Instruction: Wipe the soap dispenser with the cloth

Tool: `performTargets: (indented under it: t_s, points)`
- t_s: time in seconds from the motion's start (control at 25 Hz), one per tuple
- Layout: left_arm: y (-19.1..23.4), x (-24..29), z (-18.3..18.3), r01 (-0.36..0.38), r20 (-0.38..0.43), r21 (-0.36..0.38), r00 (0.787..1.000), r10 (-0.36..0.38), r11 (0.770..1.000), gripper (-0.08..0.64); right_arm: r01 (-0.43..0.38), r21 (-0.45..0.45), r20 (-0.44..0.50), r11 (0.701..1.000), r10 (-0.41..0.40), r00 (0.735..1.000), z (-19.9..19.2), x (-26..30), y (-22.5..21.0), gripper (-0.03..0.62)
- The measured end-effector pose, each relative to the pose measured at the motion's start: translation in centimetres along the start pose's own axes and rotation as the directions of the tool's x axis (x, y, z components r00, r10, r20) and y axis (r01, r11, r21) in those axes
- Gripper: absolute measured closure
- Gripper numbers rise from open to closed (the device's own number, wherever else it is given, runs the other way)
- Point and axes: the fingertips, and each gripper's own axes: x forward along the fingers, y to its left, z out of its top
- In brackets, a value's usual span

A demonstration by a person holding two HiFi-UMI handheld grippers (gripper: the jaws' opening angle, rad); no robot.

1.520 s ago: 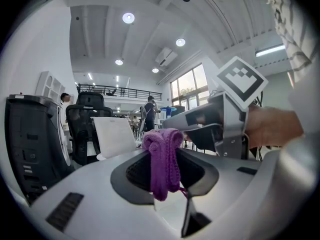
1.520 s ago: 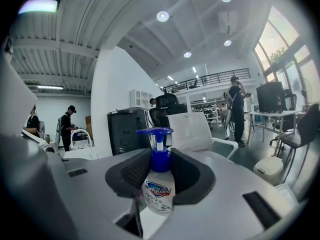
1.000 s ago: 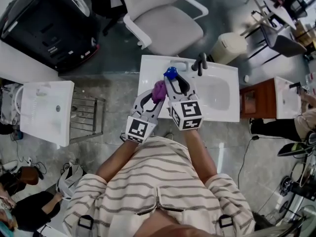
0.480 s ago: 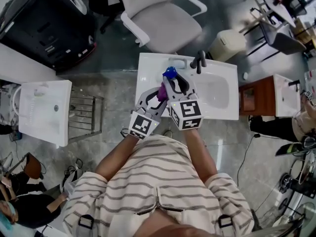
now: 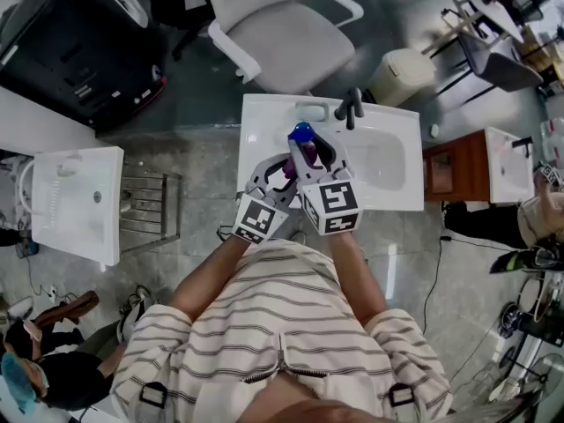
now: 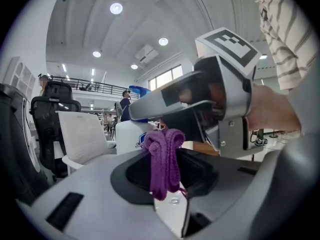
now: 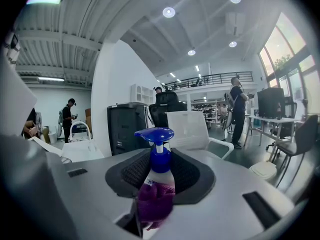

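The soap dispenser is a white bottle with a blue pump, held above the white sink counter. My right gripper is shut on its body; in the right gripper view the bottle stands upright between the jaws. My left gripper is shut on a purple knitted cloth. The cloth hangs bunched from the left jaws and rests against the bottle's lower front. In the left gripper view the bottle's white body shows just behind the cloth, under the right gripper's housing.
A black faucet stands at the counter's back edge beside the basin. A white office chair and a bin are beyond it. Another white sink and a metal rack lie to the left.
My left gripper has slid right and slightly down, closer to the right gripper, dragging the cloth along the bottle so less of it shows. The right gripper and bottle stay put.
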Motion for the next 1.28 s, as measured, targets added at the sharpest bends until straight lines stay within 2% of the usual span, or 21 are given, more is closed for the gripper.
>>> performTargets:
  t_s: [0.68,1.28]
  points:
    - [-0.6,1.3,-2.6,0.027,-0.064,-0.042,0.998,-0.030,0.999,0.446,0.029,0.031,0.012,0.999,-0.029,0.999,0.1,-1.2,-0.9,0.457]
    - [0.0,-0.2,-4.2,0.000,-0.091,-0.075,0.996,-0.007,0.997,0.446,0.048,0.040,0.014,0.998,-0.048,0.999,0.1,-2.0,-2.0,0.457]
